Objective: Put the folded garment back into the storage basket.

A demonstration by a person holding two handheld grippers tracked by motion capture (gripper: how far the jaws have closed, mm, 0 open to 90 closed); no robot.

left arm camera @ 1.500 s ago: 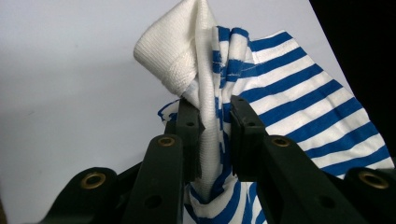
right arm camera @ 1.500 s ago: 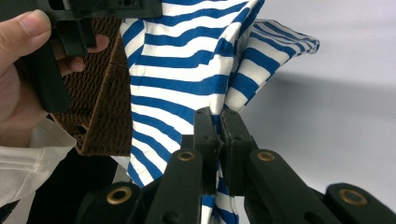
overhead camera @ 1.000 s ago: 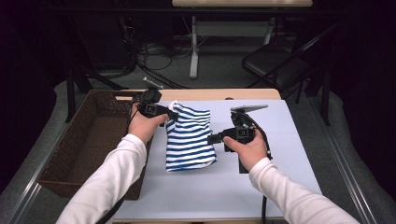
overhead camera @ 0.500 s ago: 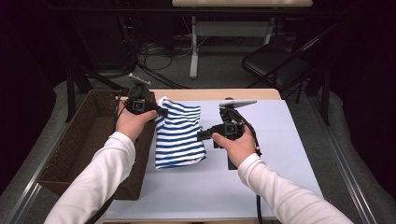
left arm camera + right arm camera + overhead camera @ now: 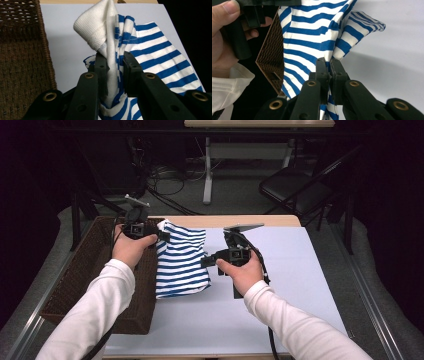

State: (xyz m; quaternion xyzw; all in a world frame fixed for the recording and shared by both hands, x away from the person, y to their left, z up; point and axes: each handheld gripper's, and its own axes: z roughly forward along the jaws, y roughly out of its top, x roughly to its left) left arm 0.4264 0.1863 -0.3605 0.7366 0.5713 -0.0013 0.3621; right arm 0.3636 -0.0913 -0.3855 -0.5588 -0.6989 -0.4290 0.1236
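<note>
**Striped cloth held between two tools beside the basket**

Basket: a brown woven basket occupies the left of the high view, standing against the left edge of the table. In the left gripper view its weave fills the left side of the frame.

Left tool: located left of centre in the high view, over the right rim of the basket. Its jaws are pressed onto a bunched upper corner of the cloth; in the left gripper view a white ribbed hem rises above the jaws at upper centre.

Striped cloth: a blue-and-white striped cloth at the centre of the high view, hanging between the two tools. Its left edge lies just beside the basket wall; its lower edge sits over the table surface. Contact with the table cannot be confirmed.

Right tool: right of centre in the high view, at the right edge of the cloth. Its jaws are pressed together on a fold of striped fabric, as seen at centre in the right gripper view.
</note>
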